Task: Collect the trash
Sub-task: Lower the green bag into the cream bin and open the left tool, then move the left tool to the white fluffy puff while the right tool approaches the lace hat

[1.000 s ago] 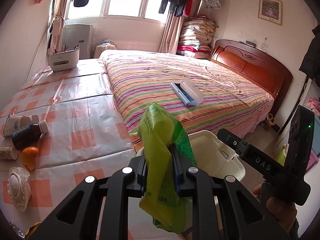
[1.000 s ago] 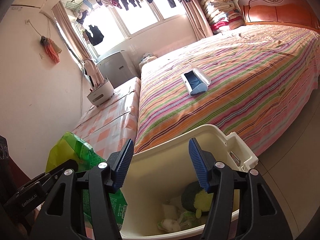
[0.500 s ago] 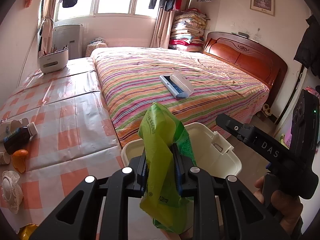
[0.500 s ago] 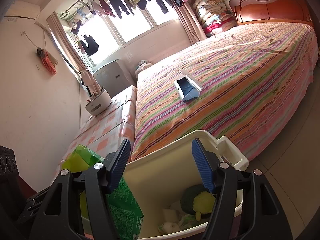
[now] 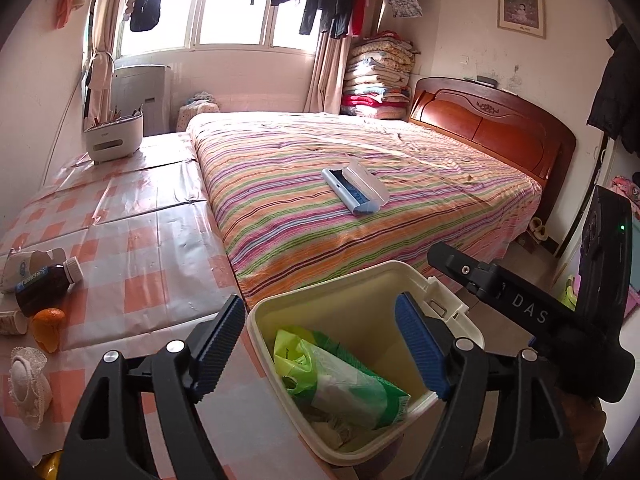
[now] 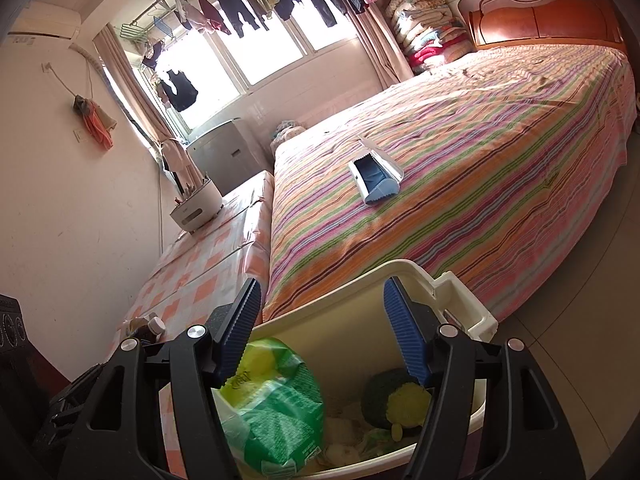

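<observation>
The left gripper [image 5: 320,344] hangs over the cream bin [image 5: 448,304], its jaws just sprung wide and holding nothing. The green plastic bag [image 5: 344,380] lies inside the bin, directly below, atop other rubbish. The right gripper [image 6: 322,332] sits partly open and empty above the same bin. Remaining trash, a brown bottle [image 5: 44,288] and an orange peel [image 5: 48,326], lies on the checked tablecloth [image 5: 152,248] to the left, nearer the left hand; the bottle's long axis runs roughly sideways across the view.
</observation>
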Demonstrator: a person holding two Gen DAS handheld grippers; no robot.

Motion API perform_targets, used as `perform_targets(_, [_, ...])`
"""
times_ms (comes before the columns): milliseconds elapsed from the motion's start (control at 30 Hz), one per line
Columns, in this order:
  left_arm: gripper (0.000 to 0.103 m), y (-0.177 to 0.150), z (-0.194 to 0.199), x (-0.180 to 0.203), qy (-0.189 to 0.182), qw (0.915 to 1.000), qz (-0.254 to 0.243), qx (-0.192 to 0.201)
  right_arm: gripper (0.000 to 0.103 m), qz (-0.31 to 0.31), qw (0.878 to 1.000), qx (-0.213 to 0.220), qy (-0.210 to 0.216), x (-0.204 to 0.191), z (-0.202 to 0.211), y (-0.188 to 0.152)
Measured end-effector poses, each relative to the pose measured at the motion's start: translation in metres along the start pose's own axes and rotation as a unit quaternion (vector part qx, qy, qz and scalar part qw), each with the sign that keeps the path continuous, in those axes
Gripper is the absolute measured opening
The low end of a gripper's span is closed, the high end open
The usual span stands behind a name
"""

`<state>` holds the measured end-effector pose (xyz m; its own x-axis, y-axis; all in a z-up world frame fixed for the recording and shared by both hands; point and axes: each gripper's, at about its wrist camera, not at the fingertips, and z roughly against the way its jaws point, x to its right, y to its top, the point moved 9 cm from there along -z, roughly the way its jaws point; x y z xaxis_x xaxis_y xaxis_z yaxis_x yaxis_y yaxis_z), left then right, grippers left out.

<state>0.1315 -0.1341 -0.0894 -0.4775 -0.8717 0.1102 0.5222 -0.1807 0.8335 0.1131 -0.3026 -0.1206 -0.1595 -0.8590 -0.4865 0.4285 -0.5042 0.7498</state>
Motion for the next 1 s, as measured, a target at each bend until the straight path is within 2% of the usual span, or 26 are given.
perform_targets(300, [0.081, 0.010, 0.021, -0.012, 0.040, 0.9986, -0.018, 0.028, 0.063, 0.005, 1.000, -0.003, 0.008, -0.003, -0.001, -0.002])
perform_targets(533, [0.081, 0.011, 0.034, -0.023, 0.064, 0.9969, -0.030, 0.035, 0.068, 0.023, 0.999, -0.012, 0.024, -0.022, -0.004, -0.009])
perform_targets(733, [0.081, 0.012, 0.042, -0.038, 0.076, 0.9963, -0.018, 0.037, 0.069, 0.039, 0.998, -0.028, 0.036, -0.040, -0.011, -0.018])
perform_targets(1000, [0.081, 0.005, 0.049, -0.073, 0.101, 0.9946, 0.015, 0.019, 0.070, 0.059, 0.995, -0.054, 0.061, -0.073, -0.021, -0.035])
